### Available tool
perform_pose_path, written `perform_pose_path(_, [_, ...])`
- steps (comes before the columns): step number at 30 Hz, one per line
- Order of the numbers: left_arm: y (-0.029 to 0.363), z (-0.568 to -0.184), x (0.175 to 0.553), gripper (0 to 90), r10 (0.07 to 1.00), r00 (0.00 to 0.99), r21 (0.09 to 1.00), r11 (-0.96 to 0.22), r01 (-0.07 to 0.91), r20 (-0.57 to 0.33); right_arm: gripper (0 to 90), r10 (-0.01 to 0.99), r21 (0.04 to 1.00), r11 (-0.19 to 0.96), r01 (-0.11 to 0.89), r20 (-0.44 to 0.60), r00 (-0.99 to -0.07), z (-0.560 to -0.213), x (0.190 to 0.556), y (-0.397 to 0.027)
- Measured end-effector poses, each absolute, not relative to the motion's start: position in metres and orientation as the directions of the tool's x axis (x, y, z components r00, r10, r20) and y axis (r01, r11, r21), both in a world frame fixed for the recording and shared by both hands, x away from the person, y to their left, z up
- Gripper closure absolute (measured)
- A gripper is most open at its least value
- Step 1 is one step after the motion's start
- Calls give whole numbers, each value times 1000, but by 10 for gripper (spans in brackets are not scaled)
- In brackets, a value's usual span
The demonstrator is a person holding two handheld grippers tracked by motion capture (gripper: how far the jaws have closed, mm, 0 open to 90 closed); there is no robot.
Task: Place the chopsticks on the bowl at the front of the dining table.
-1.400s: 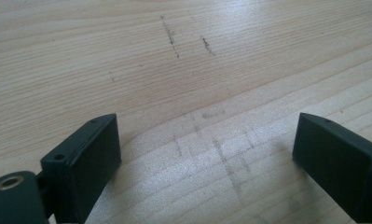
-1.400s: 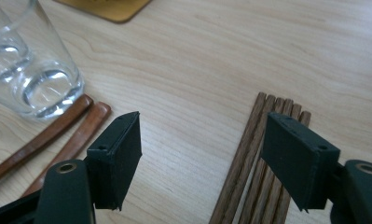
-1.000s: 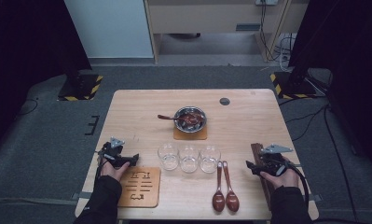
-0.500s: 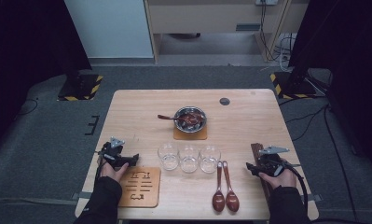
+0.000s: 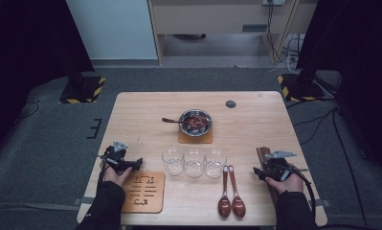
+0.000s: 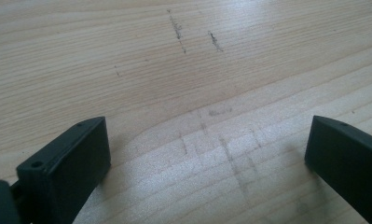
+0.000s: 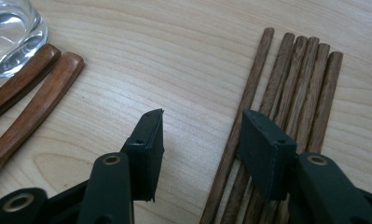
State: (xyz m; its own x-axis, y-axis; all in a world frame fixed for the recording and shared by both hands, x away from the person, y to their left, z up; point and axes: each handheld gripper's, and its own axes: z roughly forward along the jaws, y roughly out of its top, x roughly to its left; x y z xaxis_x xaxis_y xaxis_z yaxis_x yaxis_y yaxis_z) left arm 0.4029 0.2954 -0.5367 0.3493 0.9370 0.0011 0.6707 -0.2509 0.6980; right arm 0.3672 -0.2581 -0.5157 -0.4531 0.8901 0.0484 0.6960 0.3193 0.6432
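The bundle of dark brown wooden chopsticks (image 7: 286,93) lies at the right edge of the pale wooden tabletop (image 5: 145,110). The right gripper (image 7: 200,140) has just been closing its jaws, which stand apart astride the leftmost stick without pressing it. Two reddish wooden spoons (image 7: 32,91) and a clear drinking glass (image 7: 9,32) lie just left. The left gripper (image 6: 207,149) rests open-jawed over bare wood.

The worktop (image 7: 197,60) is pale wood with a fine grain and a soft matt sheen. The chopsticks (image 7: 291,93) are darker brown wood, matt and streaky; the spoons (image 7: 39,98) are reddish wood, smooth and glossy. The right claw (image 7: 200,140) looks like matt black plastic, and the glass (image 7: 9,32) is clear and shiny.
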Motion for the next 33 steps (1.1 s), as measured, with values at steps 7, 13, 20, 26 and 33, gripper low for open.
perform_pose_path(7, [295,-537,403,0,937,350,698,-252,671,2,562,893,633,322,704,45,-449,-516,366,-257])
perform_pose_path(13, [295,-537,403,0,937,350,698,-252,671,2,610,894,628,329,706,35,-447,-516,365,-256])
perform_pose_path(20, [296,-537,403,0,937,350,697,-252,671,2,682,892,612,345,712,22,-451,-516,364,-253])
perform_pose_path(26, [296,-537,403,0,937,350,697,-252,671,2,745,892,604,348,716,21,-451,-515,363,-251])
perform_pose_path(33, [296,-537,403,0,937,350,697,-252,671,2,777,889,601,359,714,14,-458,-515,362,-249])
